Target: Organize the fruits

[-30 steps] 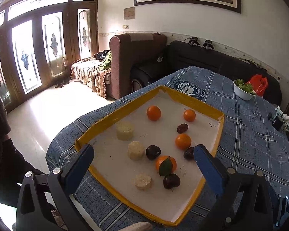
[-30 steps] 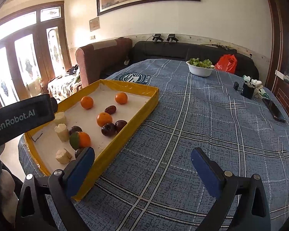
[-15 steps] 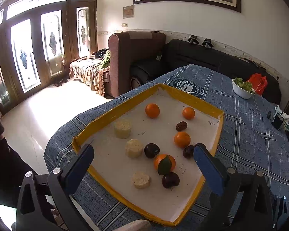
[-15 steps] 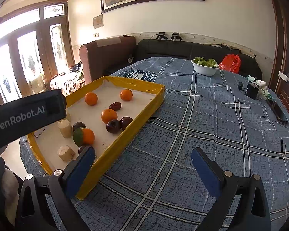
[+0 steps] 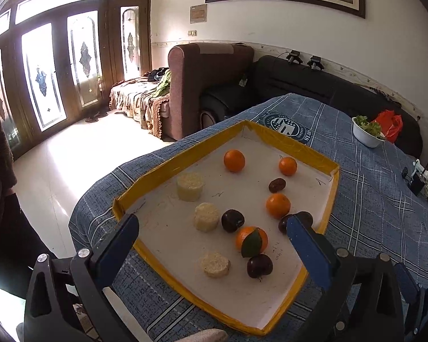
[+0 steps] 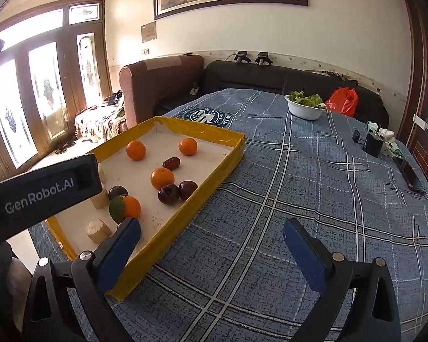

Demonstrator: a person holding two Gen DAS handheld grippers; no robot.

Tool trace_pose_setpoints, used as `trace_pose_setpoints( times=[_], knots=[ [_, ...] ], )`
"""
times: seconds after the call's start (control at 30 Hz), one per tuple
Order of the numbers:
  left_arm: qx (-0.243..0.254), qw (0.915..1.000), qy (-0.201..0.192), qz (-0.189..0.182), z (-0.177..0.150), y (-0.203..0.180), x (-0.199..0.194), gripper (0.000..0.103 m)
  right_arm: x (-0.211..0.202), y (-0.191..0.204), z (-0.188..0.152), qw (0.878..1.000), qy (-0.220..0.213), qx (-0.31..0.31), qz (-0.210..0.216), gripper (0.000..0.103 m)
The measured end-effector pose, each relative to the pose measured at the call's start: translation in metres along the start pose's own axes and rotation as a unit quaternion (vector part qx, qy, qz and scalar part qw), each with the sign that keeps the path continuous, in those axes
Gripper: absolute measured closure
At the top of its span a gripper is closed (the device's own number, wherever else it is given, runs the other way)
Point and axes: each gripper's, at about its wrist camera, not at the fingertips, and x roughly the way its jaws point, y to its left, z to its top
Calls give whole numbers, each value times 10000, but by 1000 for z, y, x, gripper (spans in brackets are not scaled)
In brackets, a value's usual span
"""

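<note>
The left gripper (image 5: pixel 212 238) and the right gripper (image 6: pixel 212 238) are both held level and forward with their blue-padded fingers (image 5: pixel 119 240) spread wide apart, gripping nothing, the left one's body (image 6: pixel 40 191) showing beside the right.

Left gripper (image 5: pixel 211 238) w/ blue pads wide apart, empty, over yellow-rimmed white tray (image 5: pixel 314 154) w/ oranges, dark plums, pale corn-cob chunks.

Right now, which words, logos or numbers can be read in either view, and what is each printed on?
"GenRobot.AI": on the black body of the left claw's handle, seen from the right wrist view.
"STAR": partial letters on the round emblem of the tablecloth; the rest is too small to read.
Wall plaque: too blurred to read.
</note>
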Motion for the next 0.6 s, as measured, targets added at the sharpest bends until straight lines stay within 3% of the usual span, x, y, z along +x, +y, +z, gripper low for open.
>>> trace_pose_setpoints(
  times=[0.6],
  knots=[
    [-26,10000,42,16,-1,3,2,0,3,5,2,9999,41,-95,13,0]
  ],
)
